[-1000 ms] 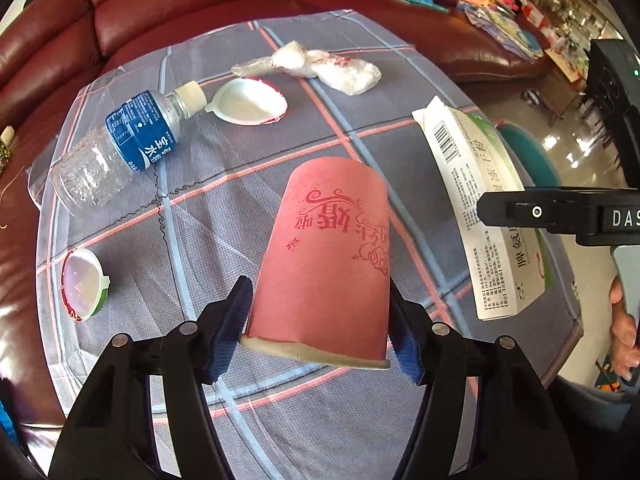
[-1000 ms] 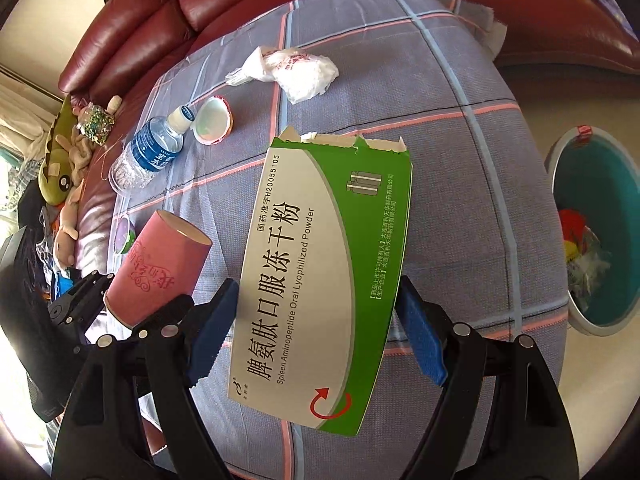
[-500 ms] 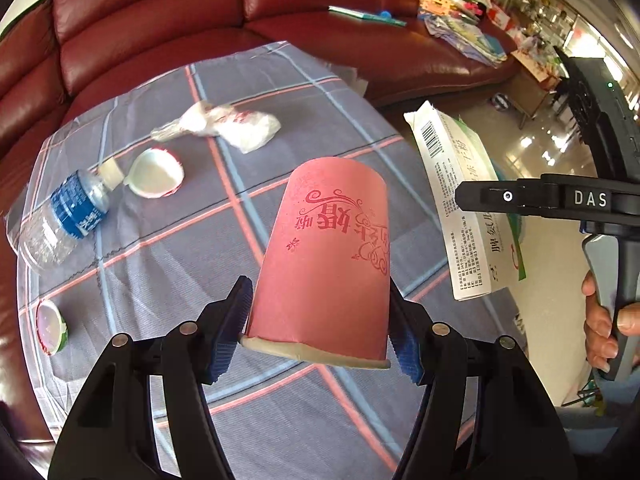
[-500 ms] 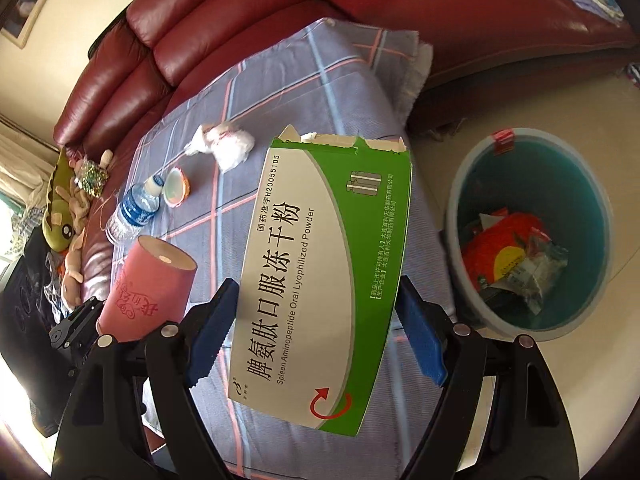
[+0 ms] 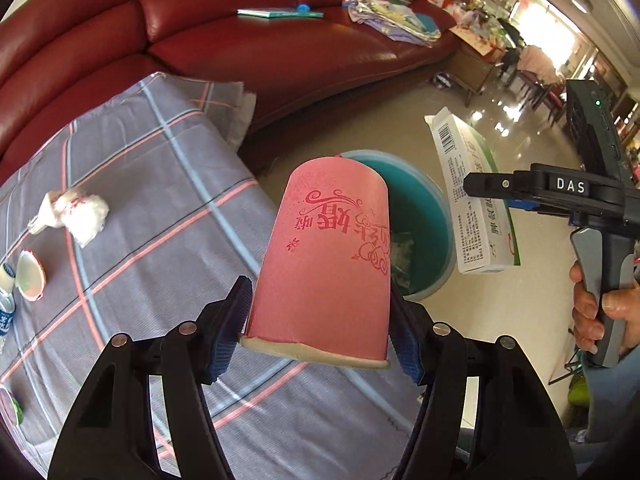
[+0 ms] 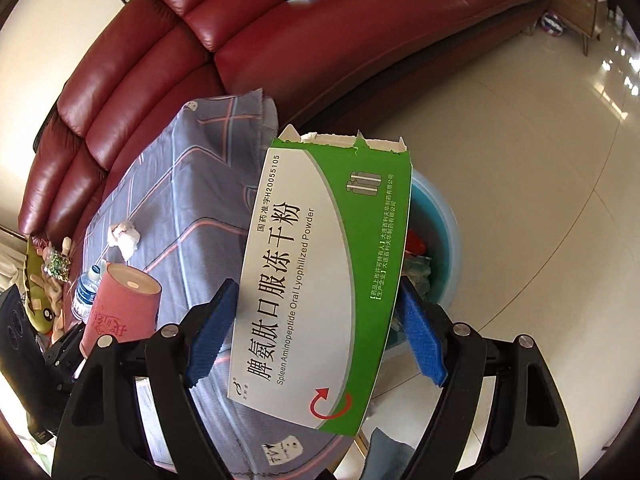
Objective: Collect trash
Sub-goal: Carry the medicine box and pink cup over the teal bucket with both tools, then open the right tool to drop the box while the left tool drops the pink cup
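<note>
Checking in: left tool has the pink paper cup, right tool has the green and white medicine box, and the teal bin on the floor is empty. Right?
Not quite: the teal bin is not empty. The left wrist view shows wrappers lying inside it. The rest holds: the left tool grips the pink paper cup, and the right tool grips the green and white medicine box.

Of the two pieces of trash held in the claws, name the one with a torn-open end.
The green and white medicine box in the right claw: its top flaps are ripped. The pink paper cup in the left claw is whole.
</note>
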The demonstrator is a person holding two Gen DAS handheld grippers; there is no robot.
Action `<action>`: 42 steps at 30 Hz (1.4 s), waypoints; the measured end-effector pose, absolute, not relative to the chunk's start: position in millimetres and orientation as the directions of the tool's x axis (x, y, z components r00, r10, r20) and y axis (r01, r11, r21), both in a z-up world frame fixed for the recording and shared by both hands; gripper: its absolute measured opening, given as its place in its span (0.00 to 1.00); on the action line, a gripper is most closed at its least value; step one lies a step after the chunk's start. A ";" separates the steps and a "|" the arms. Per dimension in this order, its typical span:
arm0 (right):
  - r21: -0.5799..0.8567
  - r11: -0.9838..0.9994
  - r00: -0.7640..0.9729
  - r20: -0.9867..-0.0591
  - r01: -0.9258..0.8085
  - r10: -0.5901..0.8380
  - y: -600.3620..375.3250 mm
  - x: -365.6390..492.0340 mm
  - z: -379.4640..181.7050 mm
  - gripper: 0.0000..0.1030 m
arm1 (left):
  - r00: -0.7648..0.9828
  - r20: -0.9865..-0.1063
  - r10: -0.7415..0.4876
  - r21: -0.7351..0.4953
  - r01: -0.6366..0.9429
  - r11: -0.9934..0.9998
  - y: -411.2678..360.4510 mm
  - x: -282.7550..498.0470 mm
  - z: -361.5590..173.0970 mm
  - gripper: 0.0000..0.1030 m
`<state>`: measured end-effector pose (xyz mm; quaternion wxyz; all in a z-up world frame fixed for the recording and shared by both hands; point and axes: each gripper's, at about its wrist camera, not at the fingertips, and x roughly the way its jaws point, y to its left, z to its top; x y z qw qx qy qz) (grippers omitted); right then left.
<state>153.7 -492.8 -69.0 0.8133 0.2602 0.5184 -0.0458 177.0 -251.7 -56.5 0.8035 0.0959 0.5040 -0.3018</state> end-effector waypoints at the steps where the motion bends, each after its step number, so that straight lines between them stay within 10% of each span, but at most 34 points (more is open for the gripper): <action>1: 0.379 0.857 0.451 -0.870 0.349 0.201 -496.8 153.4 -73.8 0.73 | 0.304 -0.869 -0.390 -0.152 0.586 0.796 -259.3 178.7 -58.2 0.64; 42: 0.370 0.827 0.337 -0.912 0.424 0.234 -534.3 166.4 -120.5 0.87 | 0.186 -0.917 -0.352 -0.169 0.619 0.767 -349.0 217.0 -118.0 0.70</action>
